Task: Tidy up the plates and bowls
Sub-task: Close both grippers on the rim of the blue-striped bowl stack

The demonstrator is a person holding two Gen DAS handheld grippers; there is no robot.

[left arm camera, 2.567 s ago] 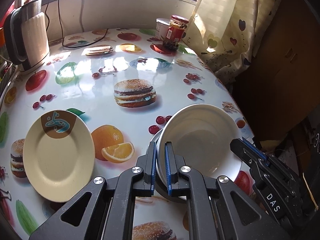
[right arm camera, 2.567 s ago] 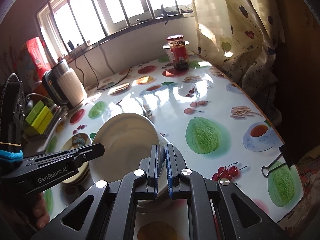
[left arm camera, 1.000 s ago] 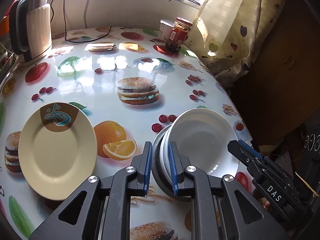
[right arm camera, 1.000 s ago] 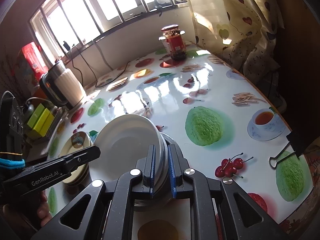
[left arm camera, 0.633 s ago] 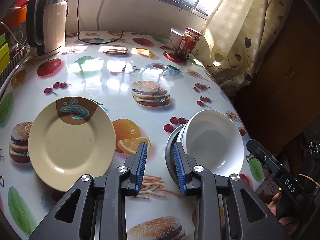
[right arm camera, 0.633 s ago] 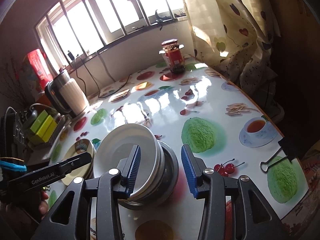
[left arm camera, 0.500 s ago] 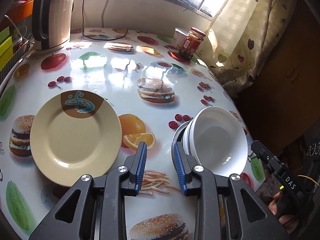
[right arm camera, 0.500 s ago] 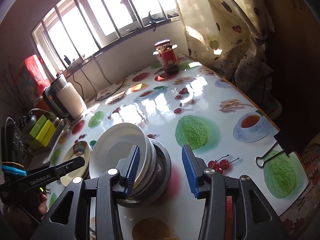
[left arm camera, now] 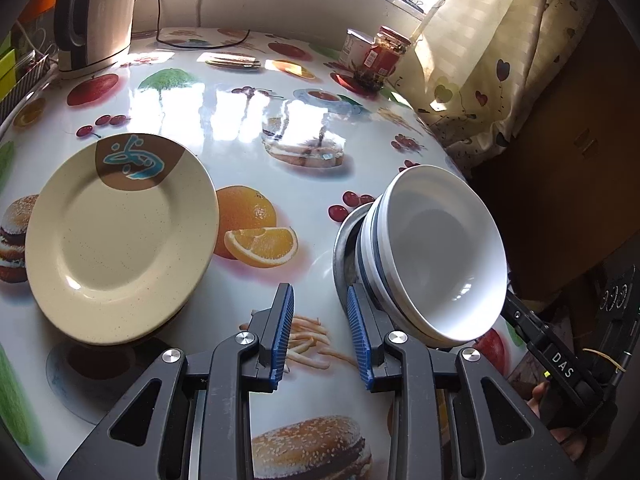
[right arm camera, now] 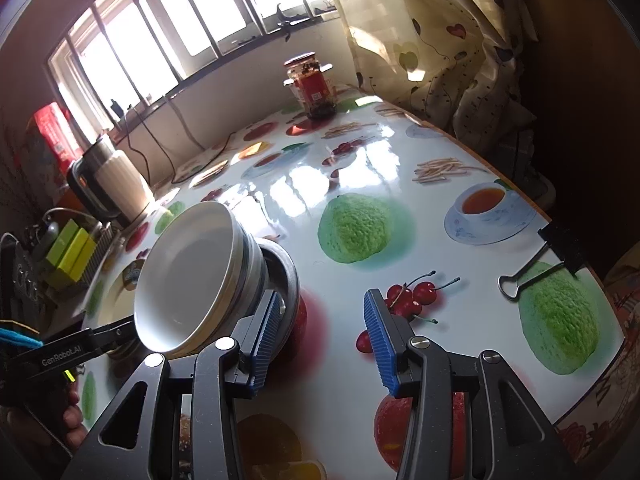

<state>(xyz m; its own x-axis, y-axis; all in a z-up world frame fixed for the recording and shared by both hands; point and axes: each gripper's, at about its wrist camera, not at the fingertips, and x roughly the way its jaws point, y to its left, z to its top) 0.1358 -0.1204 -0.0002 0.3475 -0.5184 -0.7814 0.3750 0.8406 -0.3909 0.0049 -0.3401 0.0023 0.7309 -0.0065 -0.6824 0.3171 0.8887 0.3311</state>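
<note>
White bowls [left arm camera: 436, 248], smooth and glossy inside with a dark band ringing the outer wall, nested together and tilted inside a shallow grey metal dish [left arm camera: 345, 240] on the fruit-and-burger-printed worktop [left arm camera: 248, 120], near its edge by the curtain [left arm camera: 480, 64]. Off to the side, well apart, a cream speckled plate [left arm camera: 120, 236] with a brown patch and blue swirl at its rim, lying flat. Left tool [left arm camera: 320, 334] spread with nothing between its blue pads, right pad just beside the bowl stack; right tool [right arm camera: 320, 340] likewise spread and empty over printed cherries, left pad just beside the dish.
</note>
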